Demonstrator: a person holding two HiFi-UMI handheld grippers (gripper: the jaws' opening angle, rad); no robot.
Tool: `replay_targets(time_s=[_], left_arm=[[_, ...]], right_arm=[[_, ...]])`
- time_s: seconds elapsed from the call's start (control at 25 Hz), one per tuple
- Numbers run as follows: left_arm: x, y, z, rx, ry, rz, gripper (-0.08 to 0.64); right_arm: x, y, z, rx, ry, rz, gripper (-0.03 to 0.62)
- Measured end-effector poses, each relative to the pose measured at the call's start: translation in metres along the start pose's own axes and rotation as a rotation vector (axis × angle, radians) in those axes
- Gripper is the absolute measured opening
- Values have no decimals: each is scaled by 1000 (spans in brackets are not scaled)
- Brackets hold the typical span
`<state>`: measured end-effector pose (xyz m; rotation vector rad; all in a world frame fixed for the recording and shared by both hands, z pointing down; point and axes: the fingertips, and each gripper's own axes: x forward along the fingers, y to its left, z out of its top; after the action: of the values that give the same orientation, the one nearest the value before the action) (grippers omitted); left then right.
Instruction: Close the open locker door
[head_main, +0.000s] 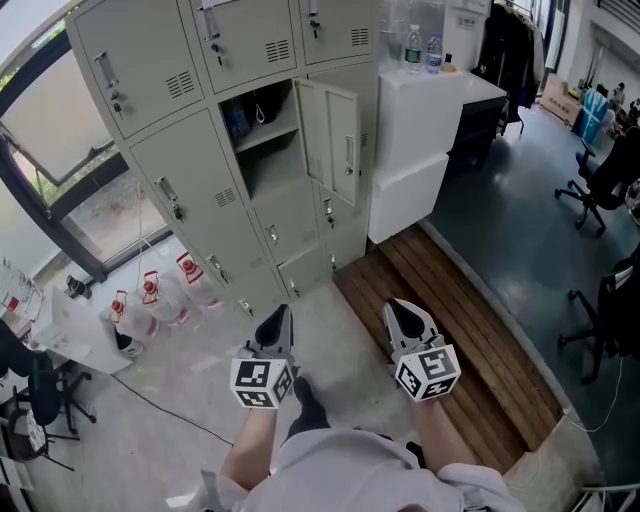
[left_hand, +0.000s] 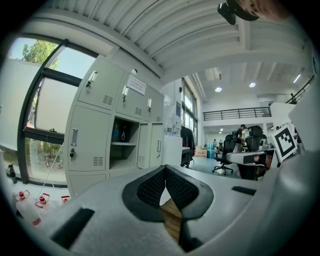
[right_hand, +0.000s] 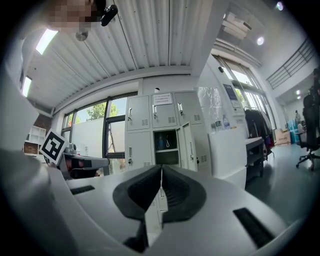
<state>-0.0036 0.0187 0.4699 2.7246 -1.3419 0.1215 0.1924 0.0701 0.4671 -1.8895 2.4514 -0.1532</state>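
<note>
The grey locker bank (head_main: 180, 150) stands ahead of me. One middle compartment (head_main: 262, 130) is open, with a shelf and a dark item hanging inside. Its door (head_main: 332, 140) swings out to the right, inner face toward me. The same door shows in the left gripper view (left_hand: 144, 145) and in the right gripper view (right_hand: 185, 146). My left gripper (head_main: 283, 313) and right gripper (head_main: 397, 308) hang side by side low over the floor, well short of the lockers. Both are shut and hold nothing, as their own views show: left gripper (left_hand: 165, 171), right gripper (right_hand: 161, 172).
A white cabinet (head_main: 430, 120) with bottles (head_main: 415, 48) on top stands right of the lockers. A wooden slatted panel (head_main: 450, 320) lies on the floor under my right side. Red-capped jugs (head_main: 150, 300) sit at the left. Office chairs (head_main: 600, 180) stand at the far right.
</note>
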Motion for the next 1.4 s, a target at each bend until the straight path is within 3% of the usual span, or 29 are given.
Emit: replay_targets(time_s=[0.32, 0.56, 0.72, 0.96, 1.4], left_arm=[[88, 81, 9, -2, -20, -14, 8], [166, 145, 31, 22, -10, -100, 8], [202, 177, 39, 19, -9, -113, 8], [241, 193, 41, -5, -7, -104, 8], [286, 191, 51, -26, -15, 7, 8]], right_arm=[[107, -22, -2, -4, 8, -45, 14], [196, -43, 11, -6, -17, -128, 14], [240, -53, 18, -3, -25, -163, 14], [281, -78, 22, -11, -9, -156, 14], [335, -135, 29, -38, 20, -54, 17]])
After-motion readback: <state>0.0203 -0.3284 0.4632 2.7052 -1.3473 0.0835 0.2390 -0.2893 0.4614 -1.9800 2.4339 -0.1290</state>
